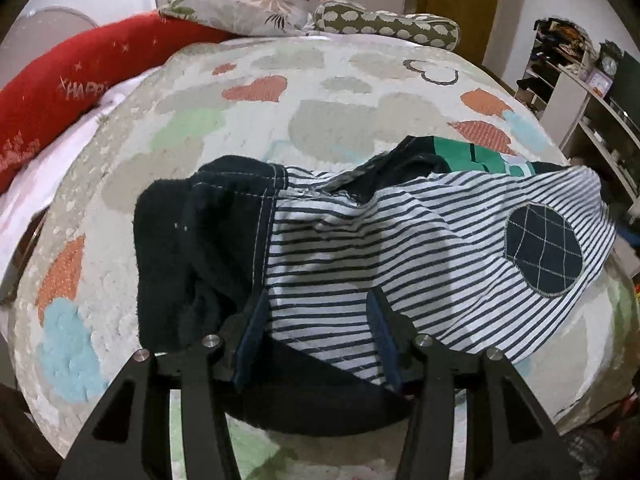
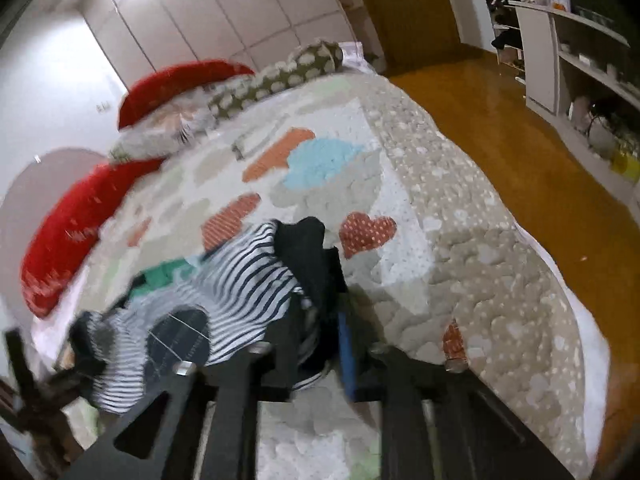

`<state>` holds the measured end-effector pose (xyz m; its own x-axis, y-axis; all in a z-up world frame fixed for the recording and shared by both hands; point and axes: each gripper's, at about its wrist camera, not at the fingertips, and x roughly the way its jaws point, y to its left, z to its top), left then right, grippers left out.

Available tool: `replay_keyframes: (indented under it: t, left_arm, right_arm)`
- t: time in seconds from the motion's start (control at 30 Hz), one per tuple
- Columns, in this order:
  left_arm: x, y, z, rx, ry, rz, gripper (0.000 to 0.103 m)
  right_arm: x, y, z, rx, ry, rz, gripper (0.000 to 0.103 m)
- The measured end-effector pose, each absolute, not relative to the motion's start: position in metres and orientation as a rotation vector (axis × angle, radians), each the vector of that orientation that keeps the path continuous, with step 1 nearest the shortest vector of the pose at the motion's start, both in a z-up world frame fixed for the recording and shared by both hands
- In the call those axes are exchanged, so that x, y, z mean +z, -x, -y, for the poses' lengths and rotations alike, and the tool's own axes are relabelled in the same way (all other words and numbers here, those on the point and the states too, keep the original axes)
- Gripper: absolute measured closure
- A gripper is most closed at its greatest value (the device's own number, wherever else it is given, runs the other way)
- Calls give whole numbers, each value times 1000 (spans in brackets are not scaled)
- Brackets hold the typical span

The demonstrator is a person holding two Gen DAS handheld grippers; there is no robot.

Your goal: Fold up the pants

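Observation:
The pants (image 1: pixel 400 240) are white with navy stripes, a navy waistband and a round navy knee patch (image 1: pixel 544 250). They lie bunched on the quilted bed (image 1: pixel 320 104). My left gripper (image 1: pixel 318 312) is over the near part of the pants, its jaws apart with striped cloth lying between the fingers. In the right wrist view the pants (image 2: pixel 240 280) are blurred. My right gripper (image 2: pixel 320 320) has the dark waistband end between its fingers, which look closed on it. The left gripper shows blurred at the lower left (image 2: pixel 36 392).
Red pillows (image 1: pixel 68 88), a floral pillow (image 1: pixel 240 12) and a green cloud-print bolster (image 1: pixel 384 26) lie at the head of the bed. A green garment (image 1: pixel 460 154) lies under the pants. White shelving (image 2: pixel 560 60) and a wooden floor (image 2: pixel 500 128) are to the right.

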<state>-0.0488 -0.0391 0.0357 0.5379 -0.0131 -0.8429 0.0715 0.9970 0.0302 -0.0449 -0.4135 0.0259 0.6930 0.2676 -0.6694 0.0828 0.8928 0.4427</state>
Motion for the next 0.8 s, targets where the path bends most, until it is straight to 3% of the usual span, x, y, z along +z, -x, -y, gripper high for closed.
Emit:
replay_keyframes:
  t: [0.03, 0.07, 0.1, 0.27, 0.3, 0.37, 0.4, 0.53, 0.8]
  left_arm:
    - [36, 49, 40, -48, -74, -1002, 54]
    - [36, 49, 41, -47, -78, -1002, 54]
    - [37, 49, 40, -47, -75, -1003, 54]
    - [45, 51, 30, -65, 20, -1008, 54]
    - [47, 51, 26, -64, 38, -1009, 54]
    - [51, 48, 20, -55, 65, -1014, 54]
    - [52, 45, 17, -50, 70, -1020, 54]
    - [49, 35, 8, -15, 106, -1026, 54]
    - [37, 28, -6, -23, 222, -1060, 53]
  right_arm:
    - [29, 47, 414, 105, -471, -783, 40]
    - [32, 50, 414, 101, -470, -751, 31]
    - [34, 50, 413, 100, -467, -738, 27]
    - [13, 26, 403, 143, -486, -842, 27]
    - [8, 22, 400, 153, -492, -863, 29]
    - [-1, 17, 396, 169, -506, -882, 59]
    - [-3, 15, 397, 189, -526, -888, 79]
    - [-4, 17, 411, 214, -627, -868, 84]
    - [-17, 17, 418, 206, -686, -881, 81]
